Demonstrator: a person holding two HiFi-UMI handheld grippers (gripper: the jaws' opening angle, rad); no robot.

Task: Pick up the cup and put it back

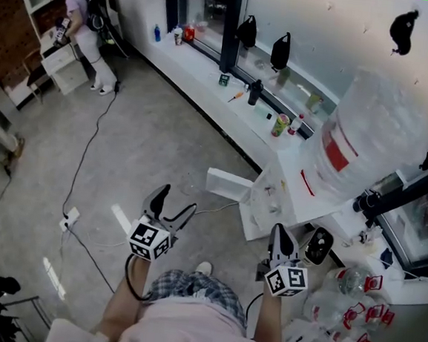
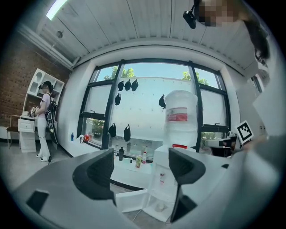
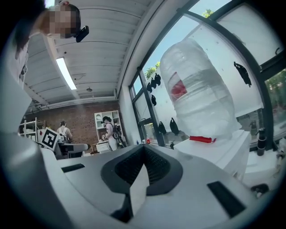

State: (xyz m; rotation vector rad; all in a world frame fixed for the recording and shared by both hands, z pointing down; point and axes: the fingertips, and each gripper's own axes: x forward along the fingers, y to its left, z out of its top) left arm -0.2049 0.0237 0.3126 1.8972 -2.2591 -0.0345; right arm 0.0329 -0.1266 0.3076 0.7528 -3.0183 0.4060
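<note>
Small white cup (image 2: 160,206) sits at 6 o'clock under the big clear water bottle (image 2: 181,117). The left gripper (image 2: 140,156) has its jaws wide apart and empty. The right gripper (image 3: 144,152) has its jaws closed on nothing.

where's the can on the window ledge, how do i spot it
Find the big upturned water bottle on the white dispenser. On the long white ledge, the can stands close to that dispenser. It is green and stout, unlike the slim red-capped bottle beside it and the black flask farther along.
</note>
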